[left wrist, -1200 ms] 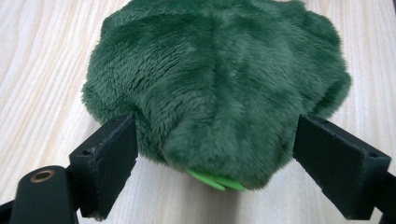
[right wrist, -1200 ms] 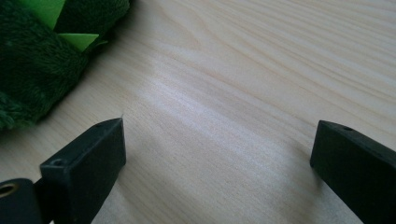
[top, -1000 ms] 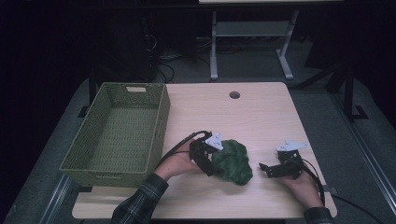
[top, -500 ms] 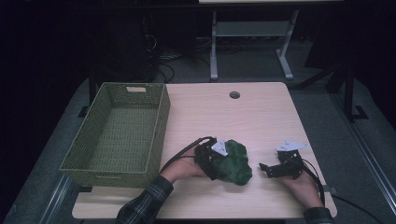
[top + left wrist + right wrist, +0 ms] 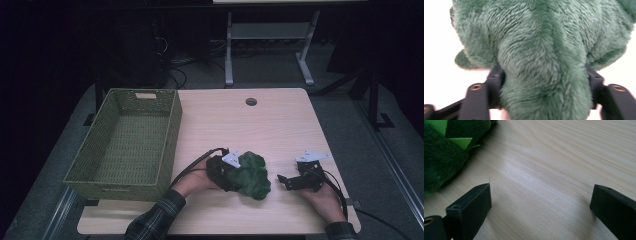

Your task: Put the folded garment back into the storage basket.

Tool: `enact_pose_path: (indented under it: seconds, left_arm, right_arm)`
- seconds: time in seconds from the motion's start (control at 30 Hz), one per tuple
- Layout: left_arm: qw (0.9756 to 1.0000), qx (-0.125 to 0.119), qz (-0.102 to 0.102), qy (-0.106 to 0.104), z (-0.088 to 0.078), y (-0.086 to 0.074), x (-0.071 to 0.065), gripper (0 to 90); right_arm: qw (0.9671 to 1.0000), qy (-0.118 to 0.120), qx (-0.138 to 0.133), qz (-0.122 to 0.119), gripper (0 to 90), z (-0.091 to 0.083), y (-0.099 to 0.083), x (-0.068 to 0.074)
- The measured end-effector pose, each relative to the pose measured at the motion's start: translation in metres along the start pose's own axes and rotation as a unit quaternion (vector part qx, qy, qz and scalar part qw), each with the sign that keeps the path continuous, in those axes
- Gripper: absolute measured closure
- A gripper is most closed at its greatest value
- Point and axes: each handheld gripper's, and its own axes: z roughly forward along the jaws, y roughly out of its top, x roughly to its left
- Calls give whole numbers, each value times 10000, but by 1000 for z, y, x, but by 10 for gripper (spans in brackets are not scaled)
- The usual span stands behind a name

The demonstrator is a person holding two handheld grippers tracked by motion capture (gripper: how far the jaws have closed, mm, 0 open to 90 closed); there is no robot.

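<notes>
- A green plush toy [image 5: 252, 175] lies on the wooden surface [image 5: 280, 125], near its front edge and between the two hands, with the basket [image 5: 125, 145] standing well apart to its left.
- The left gripper [image 5: 231, 172] is set against the toy's left side; in the left gripper view a thick fold of the toy [image 5: 544, 75] is seen between the two black fingers [image 5: 495, 80], which bear on it from both sides.
- The left jaws have just been closing, and the plush is bulged between them, so the toy is judged to be gripped, though perhaps not yet firmly.
- The toy lies straight ahead of the left fingers and reaches on past them to the right, most of its bulk being beyond the grip.
- The right gripper [image 5: 290, 181] rests low over the surface just right of the toy, apart from it; its fingers [image 5: 471, 202] stand wide apart with nothing but bare wood between them.
- In the right gripper view the toy's edge, with light green spikes [image 5: 461, 142], is seen ahead and to the left of the jaws.
- The left hand [image 5: 195, 181] is the nearer to both toy and basket; a lift and a carry leftward toward the basket is judged the likely next move, with the loose far end liable to sag.
</notes>
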Motion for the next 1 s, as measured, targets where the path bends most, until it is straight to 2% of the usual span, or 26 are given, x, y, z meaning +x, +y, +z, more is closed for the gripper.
enact_pose_path:
  seconds: [0.13,0.3,0.47,0.7,1.0]
  left_arm:
    - [10000,34,-45,-59,-2,1,-1,547]
    - [9996,84,-157,-201,-3,2,-1,705]
    - [9993,101,-282,-230,-4,2,-2,731]
    - [9992,178,-302,-181,-9,7,-2,757]
    - [9991,153,-383,-109,-17,15,-7,777]
  right_arm:
    - [10000,1,0,2,33,0,0,0]
    - [10000,2,-1,3,33,0,0,0]
    - [10000,0,-1,5,33,0,0,0]
    - [10000,1,-1,6,33,0,0,0]
    - [10000,-2,2,-1,33,0,0,0]
